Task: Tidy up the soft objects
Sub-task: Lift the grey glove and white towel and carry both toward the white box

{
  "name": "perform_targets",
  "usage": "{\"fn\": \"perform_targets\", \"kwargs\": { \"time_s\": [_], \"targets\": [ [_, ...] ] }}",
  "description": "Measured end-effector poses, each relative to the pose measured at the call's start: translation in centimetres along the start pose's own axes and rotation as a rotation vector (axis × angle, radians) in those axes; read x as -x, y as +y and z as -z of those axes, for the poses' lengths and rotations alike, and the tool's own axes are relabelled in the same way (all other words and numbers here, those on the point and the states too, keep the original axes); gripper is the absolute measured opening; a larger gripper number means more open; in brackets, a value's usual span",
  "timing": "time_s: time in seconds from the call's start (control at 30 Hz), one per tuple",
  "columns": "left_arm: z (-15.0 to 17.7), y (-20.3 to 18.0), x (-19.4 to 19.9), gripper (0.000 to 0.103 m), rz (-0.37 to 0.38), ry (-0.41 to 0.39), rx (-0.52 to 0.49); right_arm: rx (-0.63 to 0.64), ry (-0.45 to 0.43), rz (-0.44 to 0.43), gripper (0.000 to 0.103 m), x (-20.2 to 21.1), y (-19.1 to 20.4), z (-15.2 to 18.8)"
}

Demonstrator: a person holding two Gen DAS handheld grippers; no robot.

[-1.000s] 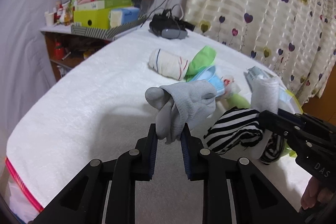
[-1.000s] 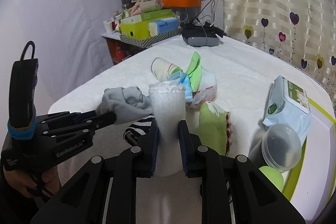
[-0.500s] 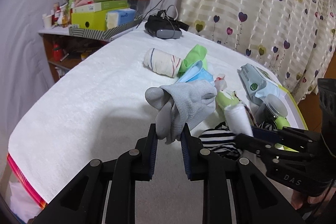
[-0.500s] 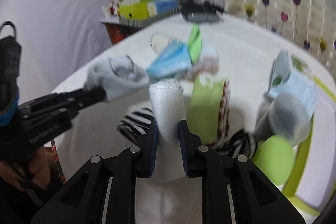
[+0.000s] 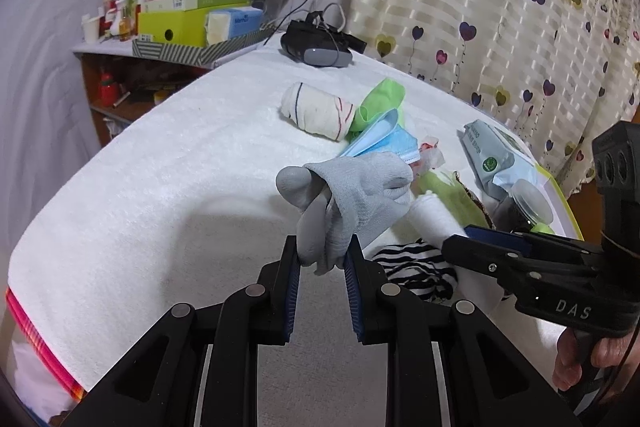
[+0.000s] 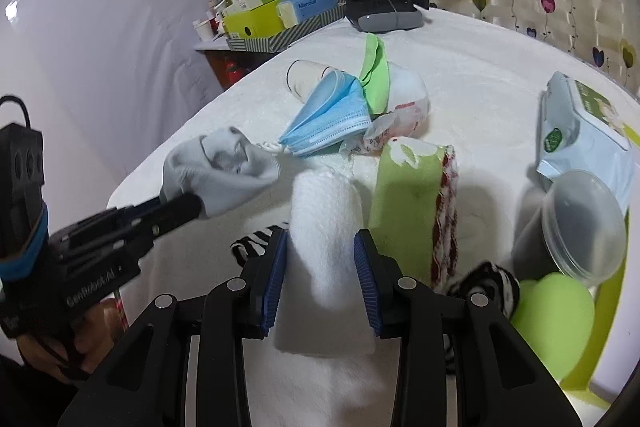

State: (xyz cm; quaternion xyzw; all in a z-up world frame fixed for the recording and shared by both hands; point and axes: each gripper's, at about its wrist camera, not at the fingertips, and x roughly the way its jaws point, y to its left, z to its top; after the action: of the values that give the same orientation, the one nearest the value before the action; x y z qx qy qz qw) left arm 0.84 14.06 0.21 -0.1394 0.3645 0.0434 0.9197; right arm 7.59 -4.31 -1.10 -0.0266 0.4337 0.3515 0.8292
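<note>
The left tongs point(image 5: 322, 255) pinch one grey glove point(image 5: 352, 195), lifted above the white bed point(image 5: 160, 187). The right tongs point(image 6: 320, 259) are opening, jaws astride one rolled white towel point(image 6: 326, 227); whether the pads touch it is hard to tell. Nearby lie one blue face mask point(image 6: 332, 115), one green folded cloth point(image 6: 404, 211), one rolled white sock point(image 5: 316, 109) and one wipes pack point(image 6: 576, 127). A striped black-and-white cloth point(image 5: 416, 267) is mostly hidden beneath the tongs. One clear lidded cup point(image 6: 576, 227) is cut off by a green ball point(image 6: 552, 323).

"DAS" on right tool point(image 5: 460, 237) body | "Manhua" on blue tissue pack point(image 6: 308, 5) | "GenRobot.AI" on left tool point(image 6: 188, 205) body
</note>
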Motion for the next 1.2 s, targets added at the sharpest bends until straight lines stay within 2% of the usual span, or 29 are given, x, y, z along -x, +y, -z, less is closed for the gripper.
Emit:
{"fn": "perform_targets", "kwargs": {
  "time_s": [0.17, 0.23, 0.33, 0.7, 0.9, 1.2],
  "targets": [
    [0.0, 0.1, -0.2, 0.020, -0.004, 0.000, 0.005, -0.092, -0.007, -0.105, 0.034, 0.1, -1.2, 0.3],
    [0.0, 0.2, -0.1, 0.020, -0.001, 0.000, 0.004, -0.110, -0.013, -0.105, 0.023, 0.3, -1.7, 0.3],
    [-0.1, 0.1, -0.1, 0.020, 0.001, 0.002, 0.000, -0.099, -0.029, -0.090, 0.016, 0.9, -1.7, 0.4],
    [-0.7, -2.3, 2.1, 0.020, 0.019, -0.043, -0.029, -0.036, -0.159, -0.087, 0.015, 5.5, -0.5, 0.4],
    [-1.0, -5.4, 3.0, 0.020, 0.042, -0.059, -0.083, -0.032, -0.230, -0.034, 0.015, 8.5, -0.9, 0.8],
    [-1.4, -10.9, 3.4, 0.020, 0.101, -0.067, -0.172, -0.082, -0.318, 0.023, 0.015, 13.0, -3.5, 2.4]
  ]
}}
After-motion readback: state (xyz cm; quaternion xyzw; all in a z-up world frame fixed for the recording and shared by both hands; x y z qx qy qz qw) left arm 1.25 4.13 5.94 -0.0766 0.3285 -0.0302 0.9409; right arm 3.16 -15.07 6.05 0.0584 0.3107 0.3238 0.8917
